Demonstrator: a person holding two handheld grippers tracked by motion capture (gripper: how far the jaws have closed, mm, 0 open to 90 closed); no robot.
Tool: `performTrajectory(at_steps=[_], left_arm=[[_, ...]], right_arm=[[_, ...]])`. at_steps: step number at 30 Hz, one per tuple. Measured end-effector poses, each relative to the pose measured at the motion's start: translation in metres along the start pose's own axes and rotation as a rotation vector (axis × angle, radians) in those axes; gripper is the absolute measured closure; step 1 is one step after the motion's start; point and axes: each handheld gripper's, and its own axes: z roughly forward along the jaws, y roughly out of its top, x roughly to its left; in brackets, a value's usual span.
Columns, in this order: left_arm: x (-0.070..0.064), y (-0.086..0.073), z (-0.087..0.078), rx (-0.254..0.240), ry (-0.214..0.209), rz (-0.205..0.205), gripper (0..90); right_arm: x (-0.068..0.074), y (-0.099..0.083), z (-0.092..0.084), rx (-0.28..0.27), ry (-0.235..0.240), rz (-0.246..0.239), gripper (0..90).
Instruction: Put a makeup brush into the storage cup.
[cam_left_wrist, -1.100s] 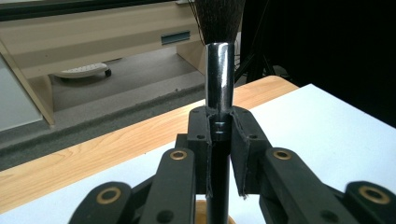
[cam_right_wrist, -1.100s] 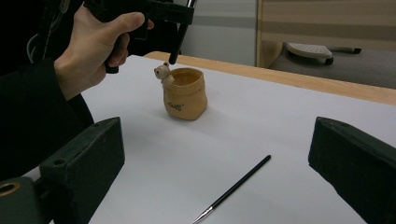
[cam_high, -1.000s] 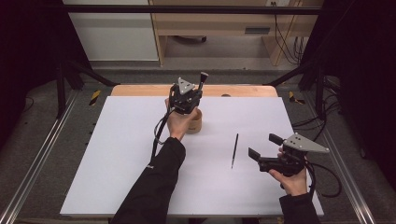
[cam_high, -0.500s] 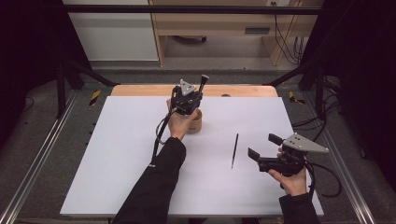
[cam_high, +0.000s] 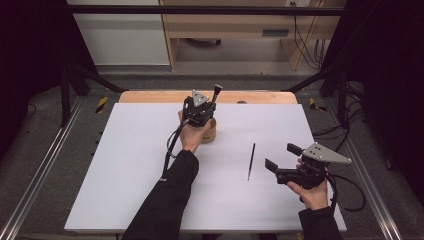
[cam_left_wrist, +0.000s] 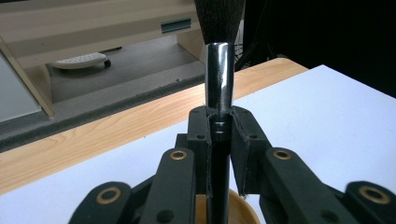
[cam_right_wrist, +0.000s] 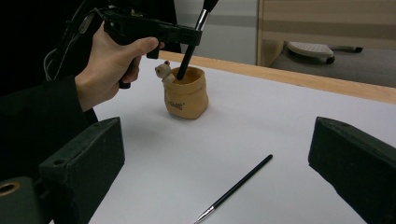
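Left hand-held gripper (cam_high: 216, 92) clamped tight on makeup brush (cam_left_wrist: 219, 74), jaws nearly closed around the dark handle just below the shiny metal ferrule, bristles up. Brush tilted slightly, lower end of handle already down inside small tan pot (cam_right_wrist: 187, 93) with bear figure on rim; pot standing upright toward far middle of white surface (cam_high: 125, 165). Whether handle tip touches pot bottom: cannot tell, hidden by pot wall. Grip not yet let go, so first brush judged as inserted but not released. Right hand-held gripper (cam_high: 280, 157) low over near right part of surface, jaws spread wide, nothing between them, pointed toward the pot side. Thin black liner brush (cam_high: 251, 161) lying flat on surface, just beside the right jaws' reach, well apart from pot, pointed metal end toward the person in right gripper view. Judged progress: about halfway, one brush going into pot, second one untouched. Left to do: open left jaws and back off, pick up thin brush, carry to pot, stand it in. Risk: pot light, could tip on withdrawal.
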Motion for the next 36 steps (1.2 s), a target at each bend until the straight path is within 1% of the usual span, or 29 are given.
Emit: performTrajectory(at_steps=[1,2,3,4,6,10,15,16,18,26,28,30,33,36], left_arm=[[0.000,-0.001,0.000,0.005,0.002,0.008,78.8],[0.000,-0.003,0.000,0.003,0.000,0.003,78.8],[0.000,-0.004,0.000,0.009,0.000,0.010,78.8],[0.000,-0.005,0.001,0.009,0.002,0.004,78.8],[0.000,-0.009,0.001,0.016,0.001,0.012,78.8],[-0.002,-0.014,0.002,0.021,0.000,0.012,78.8],[-0.003,-0.018,0.001,0.030,-0.002,0.019,78.7],[-0.003,-0.019,0.000,0.038,-0.004,0.028,78.7],[-0.003,-0.021,-0.001,0.036,-0.005,0.024,78.7],[-0.004,-0.025,-0.004,0.061,0.004,0.043,78.2],[-0.005,-0.025,-0.005,0.063,0.002,0.042,77.6],[-0.005,-0.025,-0.007,0.061,-0.002,0.043,76.4],[-0.004,-0.024,-0.012,0.059,-0.012,0.033,70.9],[-0.003,-0.023,-0.020,0.054,-0.022,0.032,66.8]], right_arm=[[0.000,0.000,0.000,0.000,0.000,0.000,4.1],[0.000,0.000,0.000,0.000,0.000,0.001,4.0],[0.000,0.000,0.000,-0.001,0.001,0.000,4.1],[0.000,0.000,0.000,0.001,0.001,-0.002,4.1],[0.000,0.000,0.000,0.001,0.000,-0.002,4.1],[0.002,0.000,0.001,0.001,0.001,0.001,4.1],[0.001,0.000,0.000,0.000,0.002,-0.001,4.1],[0.001,0.000,0.000,0.000,0.001,-0.001,4.1],[0.001,0.000,0.001,0.001,0.000,0.000,4.1],[0.003,0.000,0.002,0.003,-0.001,-0.004,4.1],[0.003,0.000,0.001,0.002,-0.001,-0.004,4.1],[0.003,0.000,0.001,0.001,0.000,-0.002,4.1],[0.003,0.000,0.001,0.002,-0.002,-0.003,4.1],[0.003,0.001,0.001,0.001,-0.003,-0.004,4.1]])
